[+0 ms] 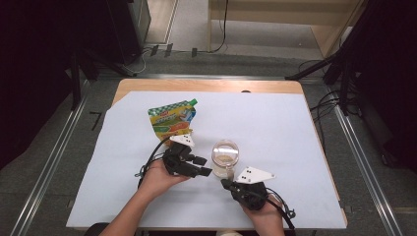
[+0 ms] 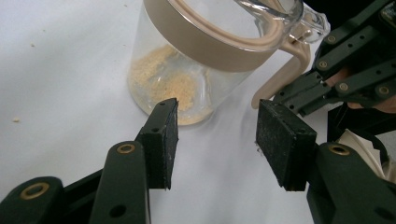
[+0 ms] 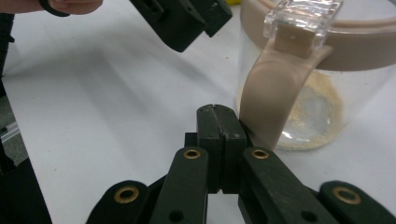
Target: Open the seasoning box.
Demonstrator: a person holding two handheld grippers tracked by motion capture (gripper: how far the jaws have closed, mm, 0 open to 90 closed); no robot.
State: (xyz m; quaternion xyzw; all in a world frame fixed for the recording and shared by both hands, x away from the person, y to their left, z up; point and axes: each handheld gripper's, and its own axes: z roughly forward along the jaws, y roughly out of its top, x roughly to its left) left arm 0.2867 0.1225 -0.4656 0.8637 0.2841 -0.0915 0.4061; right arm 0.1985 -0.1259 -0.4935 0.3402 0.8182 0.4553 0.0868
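On the white paper-covered table, a round clear jar with a smooth tan band, a curved tan latch strap and pale crumbly powder at its bottom stands between both grippers. Left gripper is released, its rough black pads apart just beside the jar. Right gripper is clenched on nothing, tips touching the strap; a glossy printed pouch lies behind.

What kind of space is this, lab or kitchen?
Likely a lab or recording rig, not a kitchen: a table under white sheeting, metal floor rails, loose cables and dark stands around it.
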